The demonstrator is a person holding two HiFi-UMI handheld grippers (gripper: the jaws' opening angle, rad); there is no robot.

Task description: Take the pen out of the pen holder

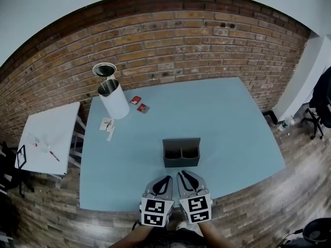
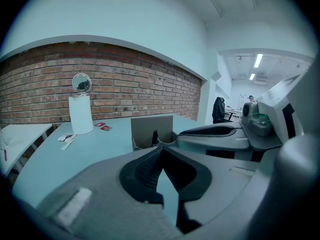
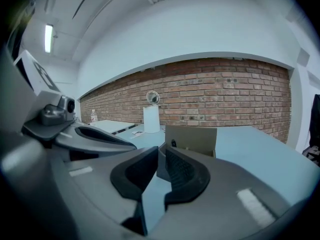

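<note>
Left tongs (image 1: 168, 179) are clenched and empty, and right tongs (image 1: 182, 175) seemingly so. Both are just short of the pen holder (image 1: 181, 162). The pen (image 2: 154, 135) stands in its left compartment.

Left gripper (image 1: 166, 180): grey moulded shell, tapered jaws with dark inner faces.
Right gripper (image 1: 184, 175): same grey shell and jaw shape.
Pads (image 2: 145, 166): black, finely ribbed.
Marker cubes (image 1: 156, 212): white faces, black square codes, one per gripper.
Labels (image 2: 72, 206): pale rectangle on each housing.
Forearms (image 1: 135, 236): bare.
</note>
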